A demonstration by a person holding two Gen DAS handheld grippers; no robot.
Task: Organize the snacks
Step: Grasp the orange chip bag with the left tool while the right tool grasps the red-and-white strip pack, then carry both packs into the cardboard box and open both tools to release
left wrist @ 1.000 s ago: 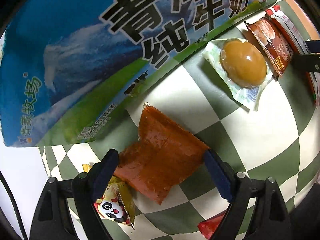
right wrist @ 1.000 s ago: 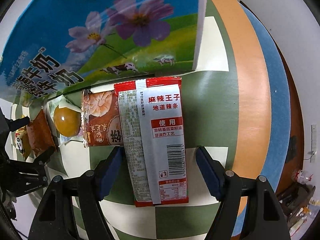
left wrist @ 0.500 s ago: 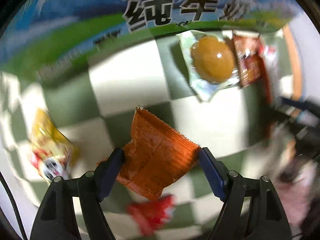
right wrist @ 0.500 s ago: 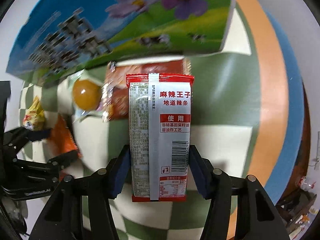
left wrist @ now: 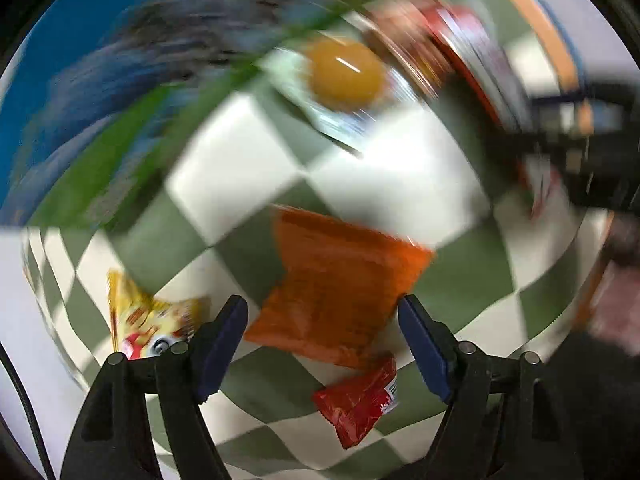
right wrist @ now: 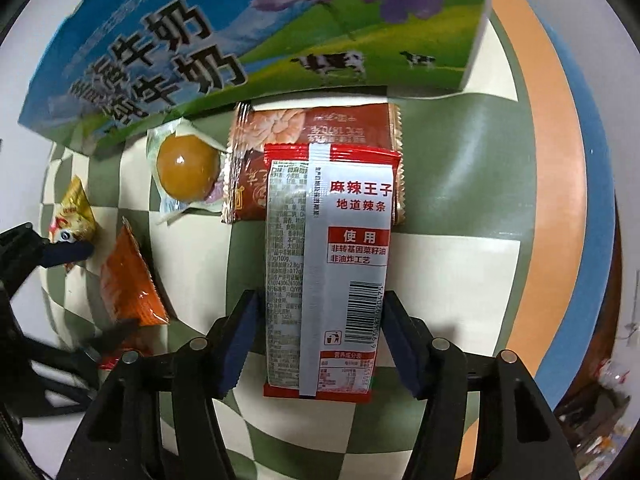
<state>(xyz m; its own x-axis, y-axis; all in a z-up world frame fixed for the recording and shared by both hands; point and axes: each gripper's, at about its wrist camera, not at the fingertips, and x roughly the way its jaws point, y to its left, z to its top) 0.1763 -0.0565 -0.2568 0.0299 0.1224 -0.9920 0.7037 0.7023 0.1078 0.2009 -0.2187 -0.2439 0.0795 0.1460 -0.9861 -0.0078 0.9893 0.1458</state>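
Note:
My left gripper [left wrist: 322, 334] is shut on an orange snack packet [left wrist: 340, 280], held by its sides above the checkered cloth; the left wrist view is motion-blurred. My right gripper [right wrist: 320, 334] is shut on a long red and white spicy strip packet [right wrist: 332, 256] and holds it over a brown snack packet [right wrist: 312, 132]. A packed braised egg [right wrist: 186, 168] lies left of the brown packet and also shows in the left wrist view [left wrist: 344, 70]. The orange packet also shows at the left of the right wrist view [right wrist: 128, 284].
A large blue and green milk carton box [right wrist: 240, 40] stands behind the snacks. A yellow panda packet [left wrist: 148, 320] and a small red packet [left wrist: 360, 400] lie on the cloth under my left gripper. The table's orange and blue rim [right wrist: 560, 200] curves along the right.
My left gripper has swung and tilted with the orange packet in it. My right gripper has closed on the red and white packet and lifted it over the brown packet.

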